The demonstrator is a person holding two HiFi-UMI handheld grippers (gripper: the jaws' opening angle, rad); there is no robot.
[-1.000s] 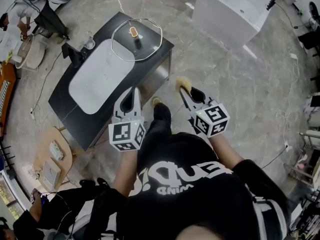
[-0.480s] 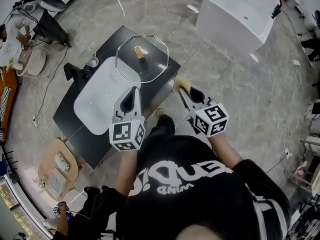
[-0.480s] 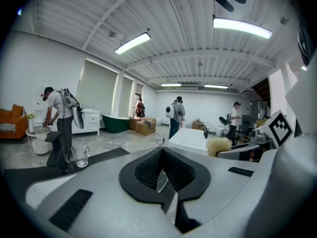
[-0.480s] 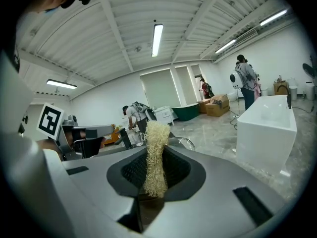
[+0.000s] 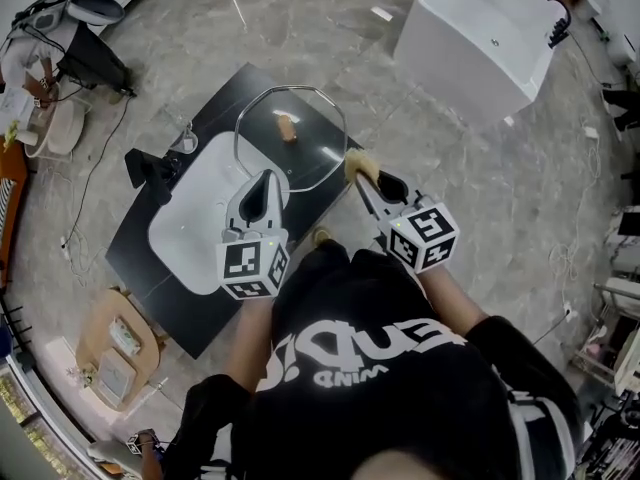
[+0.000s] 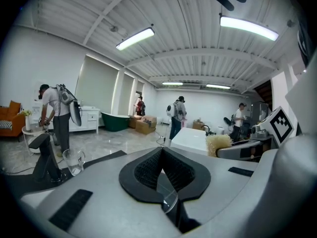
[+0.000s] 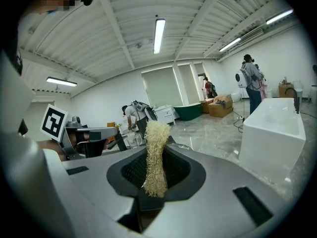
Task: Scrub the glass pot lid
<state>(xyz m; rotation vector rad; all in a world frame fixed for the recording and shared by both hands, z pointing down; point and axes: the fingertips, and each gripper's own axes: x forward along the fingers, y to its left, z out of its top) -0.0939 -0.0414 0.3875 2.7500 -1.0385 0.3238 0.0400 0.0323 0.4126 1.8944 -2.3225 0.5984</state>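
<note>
The glass pot lid (image 5: 300, 158), round with a brown knob (image 5: 286, 128), lies at the near right corner of the black table (image 5: 215, 108). My left gripper (image 5: 265, 180) hangs at the lid's near rim with its jaws shut; whether it touches the lid I cannot tell. In the left gripper view its jaws (image 6: 161, 152) meet, and a clear glint shows low in the seam. My right gripper (image 5: 365, 180) is just right of the lid, shut on a pale yellow scrub sponge (image 5: 361, 168). The sponge (image 7: 154, 157) stands upright between the right gripper's black pads.
A white basin (image 5: 200, 213) fills the table's middle, with a black faucet (image 5: 150, 168) and a drinking glass (image 5: 184, 141) at its far side. A white tub (image 5: 480, 33) stands on the floor to the right. Low wooden stool (image 5: 115, 353) at left. People stand farther off.
The table and lid have slid down the head view toward me. The lid's near rim, well ahead of the left gripper a second ago, is now at its tips. Both grips are unchanged.
</note>
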